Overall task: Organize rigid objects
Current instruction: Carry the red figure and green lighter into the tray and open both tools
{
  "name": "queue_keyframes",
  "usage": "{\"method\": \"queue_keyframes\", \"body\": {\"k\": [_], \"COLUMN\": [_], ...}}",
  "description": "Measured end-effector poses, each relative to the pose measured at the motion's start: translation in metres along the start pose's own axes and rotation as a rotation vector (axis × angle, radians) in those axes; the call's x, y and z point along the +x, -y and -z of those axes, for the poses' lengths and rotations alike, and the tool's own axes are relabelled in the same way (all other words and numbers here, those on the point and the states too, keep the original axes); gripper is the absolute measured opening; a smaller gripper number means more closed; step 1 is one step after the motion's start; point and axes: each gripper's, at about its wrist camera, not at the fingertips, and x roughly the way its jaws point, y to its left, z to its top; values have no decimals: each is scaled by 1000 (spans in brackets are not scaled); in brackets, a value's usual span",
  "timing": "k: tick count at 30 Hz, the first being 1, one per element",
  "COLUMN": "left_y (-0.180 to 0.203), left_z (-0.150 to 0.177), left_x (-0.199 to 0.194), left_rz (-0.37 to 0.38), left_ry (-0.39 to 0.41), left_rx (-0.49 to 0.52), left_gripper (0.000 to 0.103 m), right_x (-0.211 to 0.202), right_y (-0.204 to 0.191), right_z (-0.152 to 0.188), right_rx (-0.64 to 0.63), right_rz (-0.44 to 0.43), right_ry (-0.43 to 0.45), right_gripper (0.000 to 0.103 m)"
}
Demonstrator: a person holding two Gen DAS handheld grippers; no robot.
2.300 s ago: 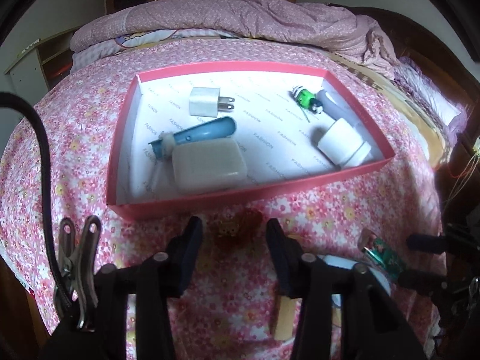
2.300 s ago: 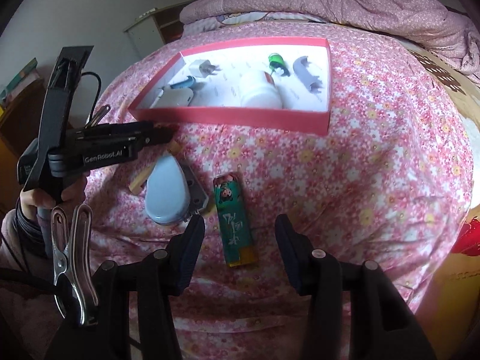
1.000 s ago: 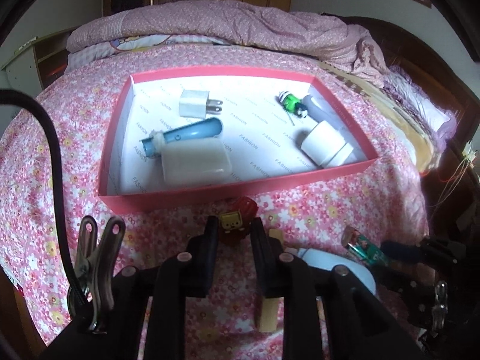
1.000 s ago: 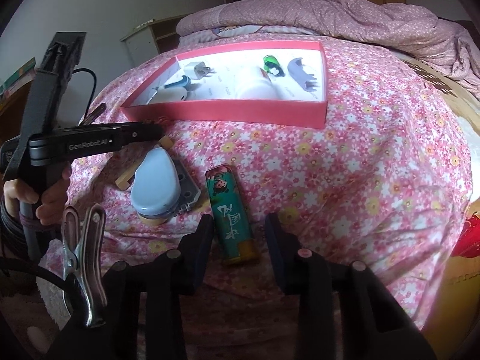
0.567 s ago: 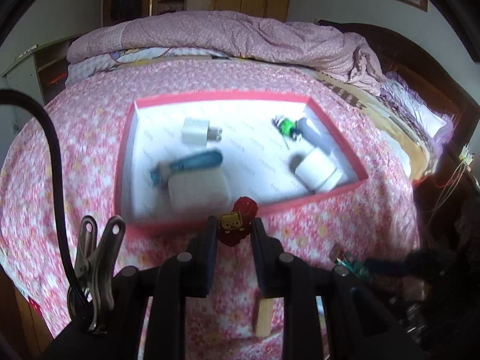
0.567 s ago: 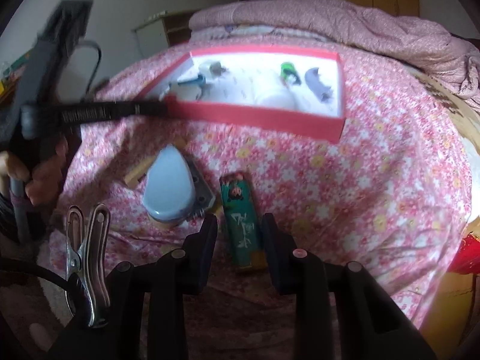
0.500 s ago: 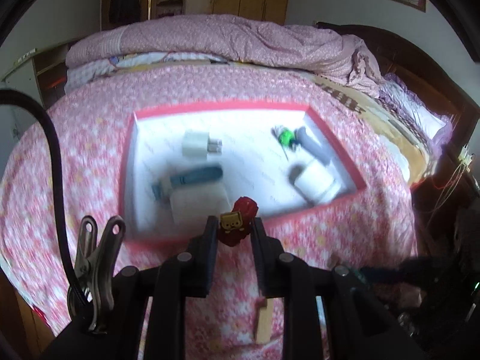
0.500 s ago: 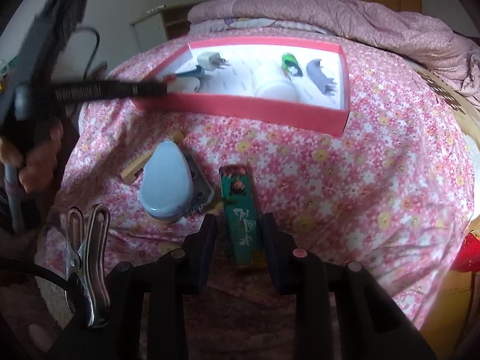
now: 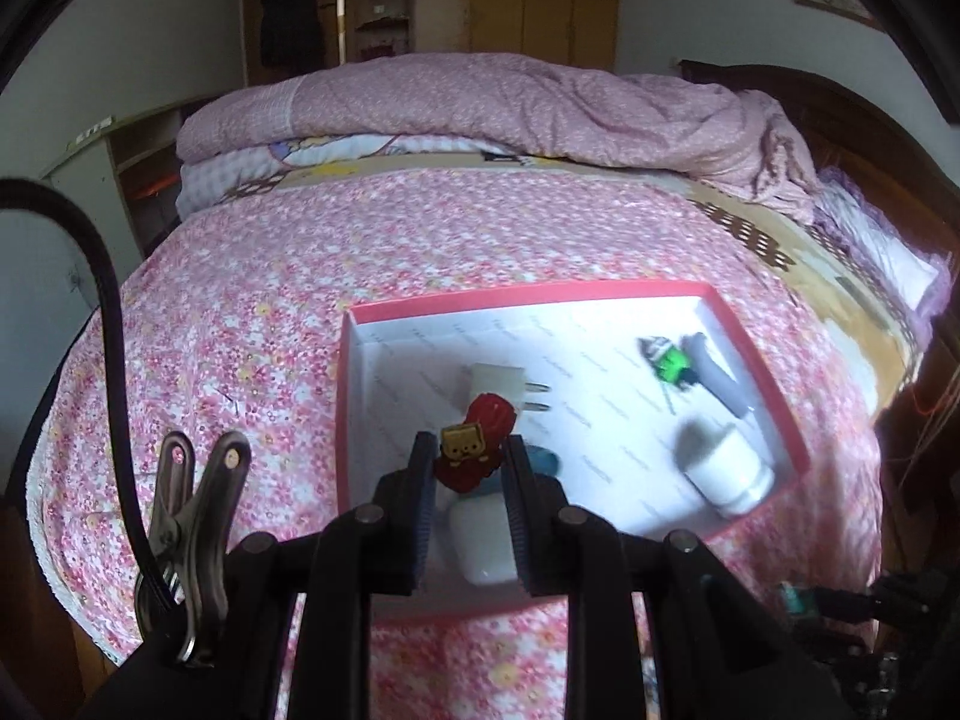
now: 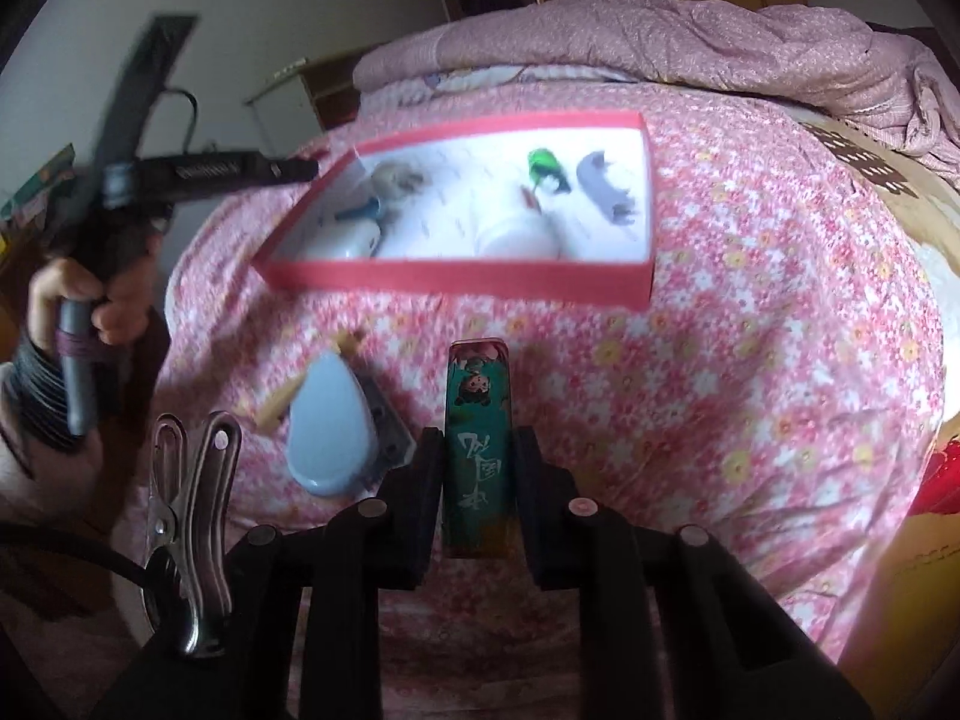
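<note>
- Currently, my left gripper [image 9: 467, 468] is clamped on a small red figurine [image 9: 474, 447], held above the red tray [image 9: 750, 348].
- My right gripper [image 10: 477, 468] is closing its jaws; the green lighter [image 10: 478, 426] sits between the pads, touching both.
- Beside the lighter, a pale blue teardrop-shaped object [image 10: 330, 432] lies on the floral bedspread [image 10: 750, 330].
- Inside the tray: white plug adapter [image 9: 501, 381], white bottle [image 9: 729, 471], green toy [image 9: 672, 360].
</note>
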Motion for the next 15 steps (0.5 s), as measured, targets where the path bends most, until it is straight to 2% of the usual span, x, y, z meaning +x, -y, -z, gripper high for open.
{"method": "queue_keyframes", "body": {"k": [6,15], "left_y": [-6,-16], "left_z": [1,5], "left_x": [23,42], "left_rz": [-16,-15], "left_ry": [-29,-61], "left_rx": [-14,-61], "left_gripper": [23,23], "right_x": [-6,-10], "right_y": [6,15], "right_z": [-13,-54], "right_rx": [-10,-8], "right_rz": [30,63], "right_ry": [18,59], "right_gripper": [24,24]}}
